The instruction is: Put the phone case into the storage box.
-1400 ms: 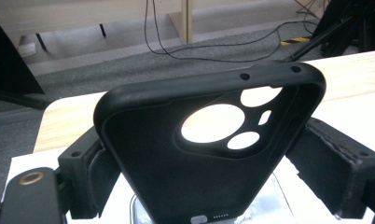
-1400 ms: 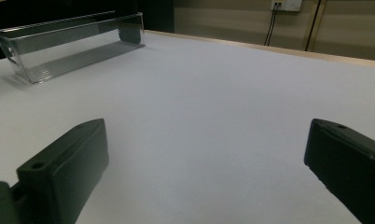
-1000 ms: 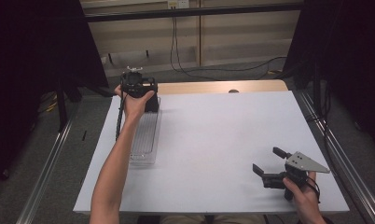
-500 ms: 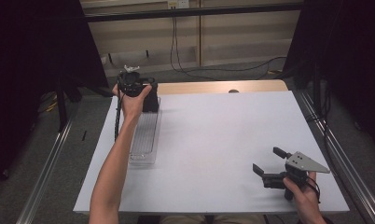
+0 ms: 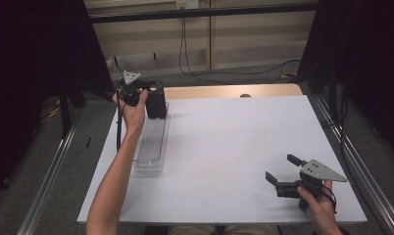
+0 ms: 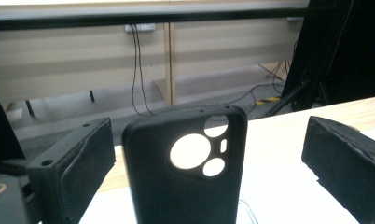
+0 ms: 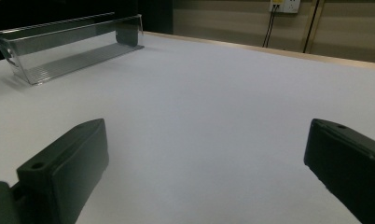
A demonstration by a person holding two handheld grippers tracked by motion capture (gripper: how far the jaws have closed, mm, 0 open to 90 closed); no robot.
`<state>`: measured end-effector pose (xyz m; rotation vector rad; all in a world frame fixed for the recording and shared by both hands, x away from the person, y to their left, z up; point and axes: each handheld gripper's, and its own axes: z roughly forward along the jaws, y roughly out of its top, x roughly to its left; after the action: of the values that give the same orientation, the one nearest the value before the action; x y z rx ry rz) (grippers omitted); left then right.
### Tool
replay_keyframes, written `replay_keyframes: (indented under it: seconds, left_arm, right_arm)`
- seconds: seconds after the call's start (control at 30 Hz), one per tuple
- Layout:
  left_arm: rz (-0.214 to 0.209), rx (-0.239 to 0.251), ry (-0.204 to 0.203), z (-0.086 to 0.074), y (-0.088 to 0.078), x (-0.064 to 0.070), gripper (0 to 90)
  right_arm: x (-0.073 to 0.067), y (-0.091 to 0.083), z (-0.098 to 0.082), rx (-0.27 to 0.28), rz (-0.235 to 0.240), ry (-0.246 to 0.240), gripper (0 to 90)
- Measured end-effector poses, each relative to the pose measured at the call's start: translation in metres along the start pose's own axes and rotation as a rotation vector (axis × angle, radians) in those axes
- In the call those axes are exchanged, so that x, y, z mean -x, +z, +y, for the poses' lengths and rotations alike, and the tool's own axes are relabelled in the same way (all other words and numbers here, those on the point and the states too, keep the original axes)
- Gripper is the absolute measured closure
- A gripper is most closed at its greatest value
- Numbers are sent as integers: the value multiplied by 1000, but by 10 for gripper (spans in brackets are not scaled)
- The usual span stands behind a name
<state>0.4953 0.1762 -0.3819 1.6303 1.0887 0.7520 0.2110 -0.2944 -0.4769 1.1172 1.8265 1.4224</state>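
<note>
A black phone case [image 6: 185,172] with round camera cutouts stands upright between the wide-apart jaws of my left gripper [image 6: 209,126], and neither jaw touches it. In the high view the phone case [image 5: 157,103] is at the far end of a clear plastic tray [image 5: 152,147] at the table's far left, with the left gripper [image 5: 142,93] open beside it. My right gripper [image 5: 282,171] is held open low over the near right of the table. The right gripper [image 7: 204,140] has nothing between its jaws.
The white table top [image 5: 234,147] spreads between the two hands. A wooden strip [image 5: 224,91] runs along its far edge. Metal rails [image 5: 48,186] flank both sides, and cables [image 5: 195,58] hang on the back wall. The clear tray [image 7: 64,51] lies far left in the right gripper view.
My left gripper has shifted slightly to the left by the phone case. The right gripper has stayed where it was.
</note>
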Motion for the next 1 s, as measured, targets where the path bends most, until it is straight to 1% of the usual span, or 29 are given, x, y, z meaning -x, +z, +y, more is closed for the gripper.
replay_keyframes:
  seconds: [0.03,0.07,0.1,0.17,0.2,0.23,0.3,0.33,0.4,0.43,0.47,0.53,0.57,0.6,0.63,0.73,0.8,0.87,0.9,0.97,1.0]
  left_arm:
    - [15,1,-6,-2,-3,0,31]
    - [18,19,-15,-5,-6,-1,30]
    - [12,21,-10,-6,-8,-2,30]
    - [33,15,-7,-9,-11,-5,32]
    - [28,33,-27,-11,-12,-7,32]
    - [23,38,-25,-12,-13,-9,33]
    - [31,38,-21,-16,-17,-11,35]
    - [30,50,-25,-19,-19,-11,38]
    - [11,75,-26,-24,-23,-12,41]
    - [18,85,-30,-27,-26,-11,45]
    - [22,84,-19,-29,-29,-11,44]
    - [0,92,-16,-32,-34,-10,43]
    - [-2,93,-16,-33,-37,-10,41]
    - [-13,103,-20,-34,-40,-10,35]
    - [-21,105,-24,-35,-43,-10,33]
    - [-21,101,-14,-36,-52,-6,28]
    - [-30,97,-18,-38,-58,-3,26]
    - [-43,85,5,-39,-65,-2,18]
    - [-54,100,-3,-40,-69,-1,18]
    - [-57,114,-12,-42,-76,0,22]
    - [-58,121,-6,-43,-79,1,24]
  right_arm:
    - [0,0,0,0,-2,3,0]
    - [0,0,0,0,-3,1,0]
    - [0,0,0,2,-5,1,0]
    - [0,0,0,-1,-5,1,0]
    - [0,0,0,1,-6,2,0]
    - [0,0,0,-1,-5,-3,0]
    - [-1,0,0,0,-2,-2,0]
    - [-1,0,1,0,-2,-2,0]
    - [-1,0,0,1,-5,-1,0]
    - [-1,0,0,-1,-7,1,0]
    - [0,0,0,0,-8,1,0]
    - [-1,0,1,1,-5,-3,0]
    - [-1,0,1,1,-6,-4,0]
    - [-1,0,1,3,-8,-1,0]
    - [-2,0,1,2,-5,-1,0]
    - [-2,-1,1,7,-7,-9,0]
    - [-2,-1,2,10,-11,-4,0]
    - [-2,-2,2,13,-16,-1,0]
    - [-1,-2,2,13,-14,-5,0]
    - [-1,-2,2,14,-12,-2,0]
    - [-1,-2,2,17,-18,-7,0]
